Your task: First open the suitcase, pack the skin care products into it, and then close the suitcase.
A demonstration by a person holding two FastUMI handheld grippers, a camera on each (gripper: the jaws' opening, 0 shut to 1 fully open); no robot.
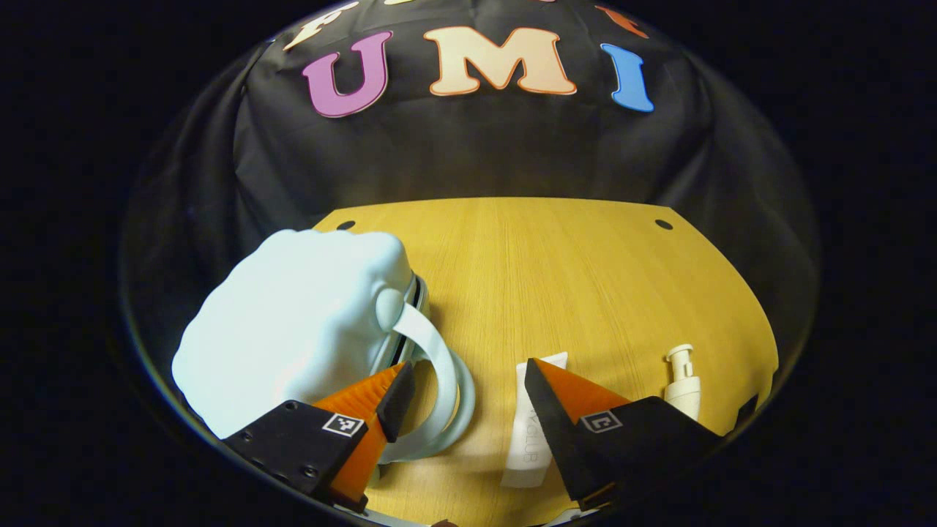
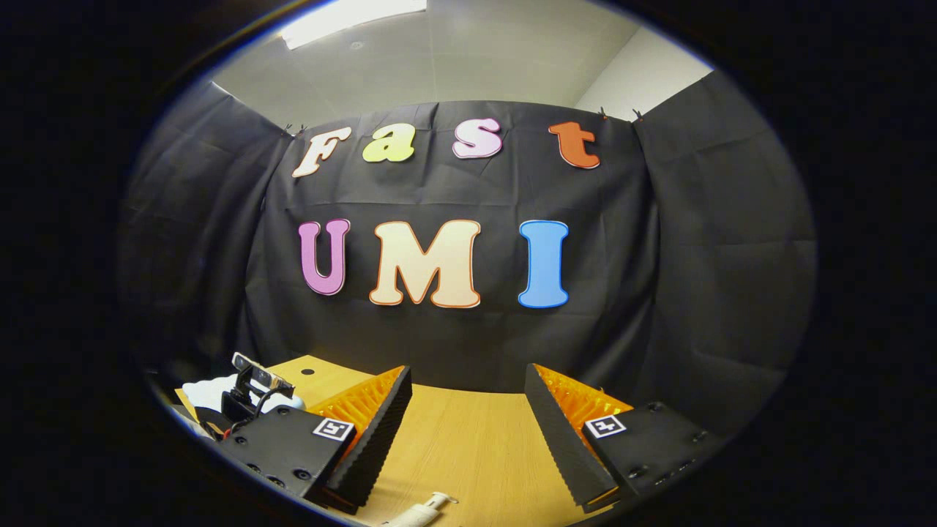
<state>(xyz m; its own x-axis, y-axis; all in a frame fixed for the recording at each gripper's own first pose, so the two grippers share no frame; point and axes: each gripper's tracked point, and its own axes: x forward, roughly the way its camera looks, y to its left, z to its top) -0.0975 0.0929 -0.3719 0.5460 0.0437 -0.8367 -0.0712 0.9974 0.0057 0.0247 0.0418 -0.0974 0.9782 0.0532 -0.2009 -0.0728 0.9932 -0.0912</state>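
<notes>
A small pale mint suitcase [image 1: 293, 329] lies on the wooden table [image 1: 571, 278] at the left, its two halves together along a dark seam. Its curved handle [image 1: 446, 366] loops toward me. My left gripper [image 1: 468, 373] stands open, its left finger [image 1: 373, 410] reaching in by the handle and seam; whether it touches them I cannot tell. A white tube [image 1: 528, 439] lies flat between the fingers, partly hidden by the right finger. A white pump bottle [image 1: 683, 386] stands further right. My right gripper [image 2: 467, 373] is open and holds nothing; a pump bottle [image 2: 423, 509] lies below it.
In the right gripper view the left gripper's body with its camera [image 2: 252, 388] sits at the far left, and a bit of the pale suitcase [image 2: 208, 391] shows behind it. The table [image 2: 454, 439] has small round holes near its back corners. Black cloth walls close the booth.
</notes>
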